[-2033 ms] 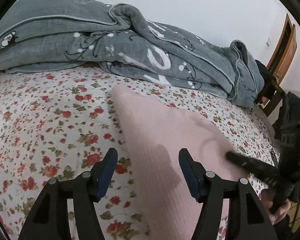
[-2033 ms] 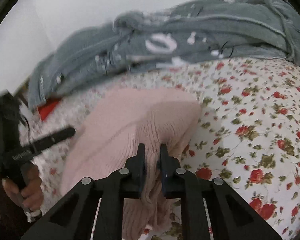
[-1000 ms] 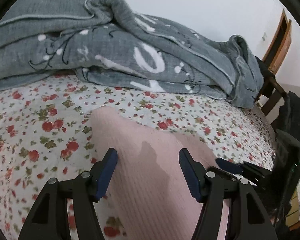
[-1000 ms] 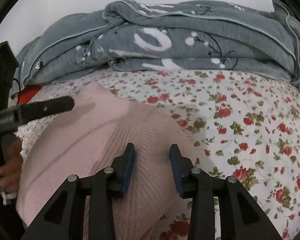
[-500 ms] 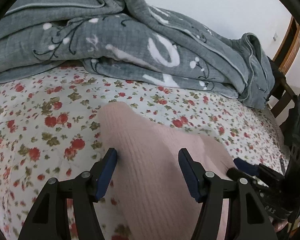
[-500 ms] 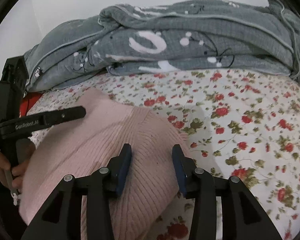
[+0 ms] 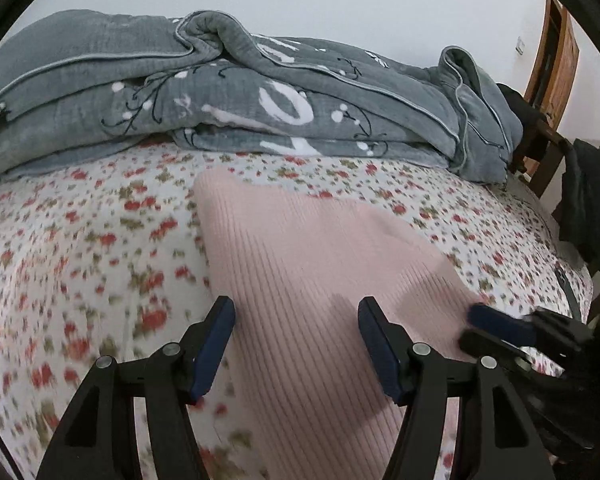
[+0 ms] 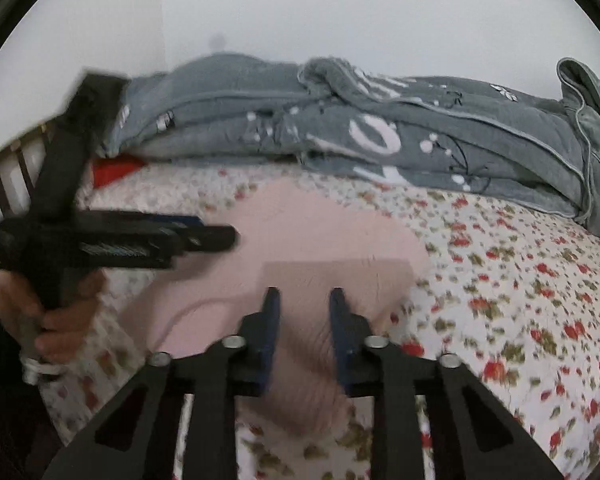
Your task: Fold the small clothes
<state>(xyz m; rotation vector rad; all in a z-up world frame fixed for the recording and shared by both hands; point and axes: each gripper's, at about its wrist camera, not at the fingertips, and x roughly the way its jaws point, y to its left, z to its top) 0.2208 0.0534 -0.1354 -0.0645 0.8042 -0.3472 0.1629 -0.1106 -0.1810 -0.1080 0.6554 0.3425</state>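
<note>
Now | left gripper (image 7: 296, 340) fingers spread | right gripper (image 8: 303, 330) fingers parted, empty | pink knit (image 7: 320, 264) edges unobstructed

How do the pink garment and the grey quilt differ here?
The pink garment is plain, ribbed and lies flat near the cameras; the grey quilt carries white markings and is heaped in bulky folds along the wall. The garment looks much smaller than the quilt. Both rest on the floral sheet.
</note>
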